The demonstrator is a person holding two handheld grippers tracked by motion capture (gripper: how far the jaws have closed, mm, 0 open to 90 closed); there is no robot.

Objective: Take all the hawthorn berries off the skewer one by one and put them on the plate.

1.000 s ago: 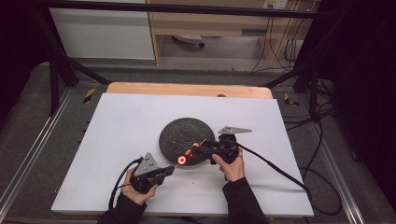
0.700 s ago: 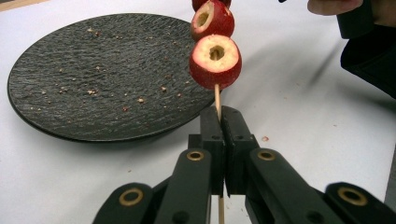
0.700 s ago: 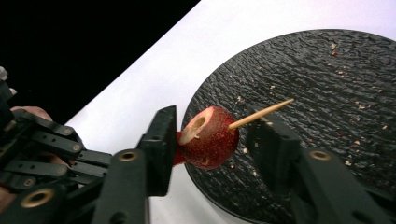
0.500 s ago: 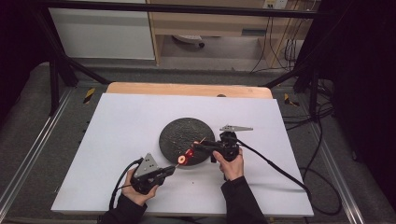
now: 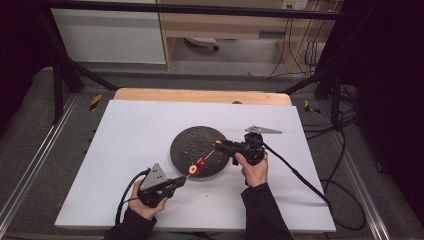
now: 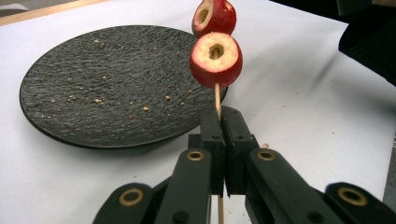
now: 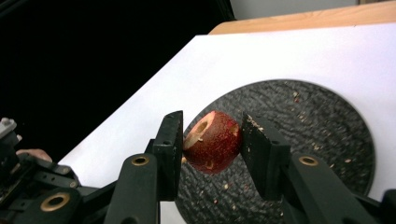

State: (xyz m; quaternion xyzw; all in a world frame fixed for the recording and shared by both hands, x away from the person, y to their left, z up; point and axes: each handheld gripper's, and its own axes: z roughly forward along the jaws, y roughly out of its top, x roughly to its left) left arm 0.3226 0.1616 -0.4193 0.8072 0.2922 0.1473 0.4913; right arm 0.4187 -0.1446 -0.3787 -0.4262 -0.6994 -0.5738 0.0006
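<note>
Wooden thin skewer [image 6: 217, 100] is being clamped upright-ish between the fingers of the left gripper [image 6: 223, 140], which are closed right down on it, w/ two cored red fruit pieces [image 6: 215, 59] already threaded above the grip. A third red cored fruit half [image 7: 212, 147] is being pinched by the right gripper [image 7: 212, 154]; its fingers have just been closing and are now pressing on the fruit's sides, hovering over the dark round textured plate [image 7: 327, 135]. In the high view the right gripper [image 5: 222, 146] is being held at the far tip of the skewer [image 5: 209, 154], above the plate [image 5: 182, 150] on the white surface [image 5: 125, 130].

Risks, as judged from here:
- Skewer tip may be missed by the fruit's core hole, since the hole is being held at an angle; the tip could then be driven into flesh and the piece split.
- Thin stick is being held low down, so a sideways push from the right could bend or snap it, or make it pivot in the left fingers.
- Fruit skin is smooth and rounded; the pinch may be lost under push-back, w/ the piece being dropped onto the plate or rolling off onto the surface.
- Threaded pieces could be shoved down toward the left fingers if too much force is applied.
</note>
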